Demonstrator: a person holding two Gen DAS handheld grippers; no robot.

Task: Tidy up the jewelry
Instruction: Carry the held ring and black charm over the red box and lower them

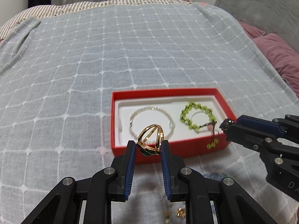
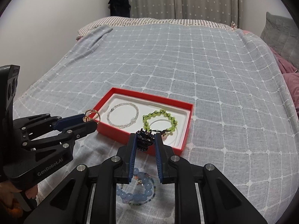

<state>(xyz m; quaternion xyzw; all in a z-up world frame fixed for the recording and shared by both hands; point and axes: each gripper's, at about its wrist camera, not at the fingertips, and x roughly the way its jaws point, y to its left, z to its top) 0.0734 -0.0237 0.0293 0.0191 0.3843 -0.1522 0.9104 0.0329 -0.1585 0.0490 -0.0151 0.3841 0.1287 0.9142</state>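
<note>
A red box (image 1: 168, 152) (image 2: 119, 133) with a white tray lies on the bed. In it are a silver bracelet (image 1: 134, 114) (image 2: 123, 114) and a green beaded bracelet (image 1: 188, 110) (image 2: 158, 114). My left gripper (image 1: 148, 145) (image 2: 89, 120) is shut on a gold ring (image 1: 151, 135) (image 2: 91, 114), held just before the box's near left side. My right gripper (image 2: 144, 141) (image 1: 227, 125) is shut on a black jewelled ring (image 2: 143, 140) (image 1: 227, 124), above the box's near right edge.
A blue beaded bracelet (image 2: 138, 190) lies on the grey checked blanket (image 1: 112, 56) below my right gripper. Small gold earrings (image 1: 177, 212) lie below my left gripper. Pink and grey pillows (image 1: 276, 52) are at the right; curtains stand behind the bed.
</note>
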